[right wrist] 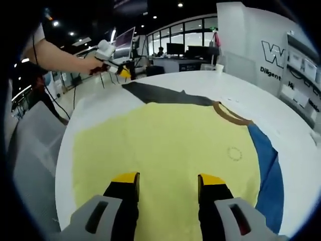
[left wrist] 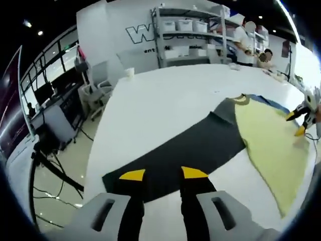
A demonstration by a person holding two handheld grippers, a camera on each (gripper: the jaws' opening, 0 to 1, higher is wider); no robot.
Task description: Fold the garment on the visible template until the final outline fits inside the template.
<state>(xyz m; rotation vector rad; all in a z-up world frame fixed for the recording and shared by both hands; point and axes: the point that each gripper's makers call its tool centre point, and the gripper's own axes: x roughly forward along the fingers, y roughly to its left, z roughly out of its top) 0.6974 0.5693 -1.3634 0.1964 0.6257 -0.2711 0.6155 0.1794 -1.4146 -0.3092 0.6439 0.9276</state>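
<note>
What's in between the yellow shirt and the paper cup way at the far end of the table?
In the right gripper view, the shirt gives way to a dark sleeve, then bare white table up to the cup.

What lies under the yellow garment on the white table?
Under the yellow garment, a dark template sticks out at one edge and a blue sheet at another, all on the white table. How far each reaches beneath the garment is hidden.
</note>
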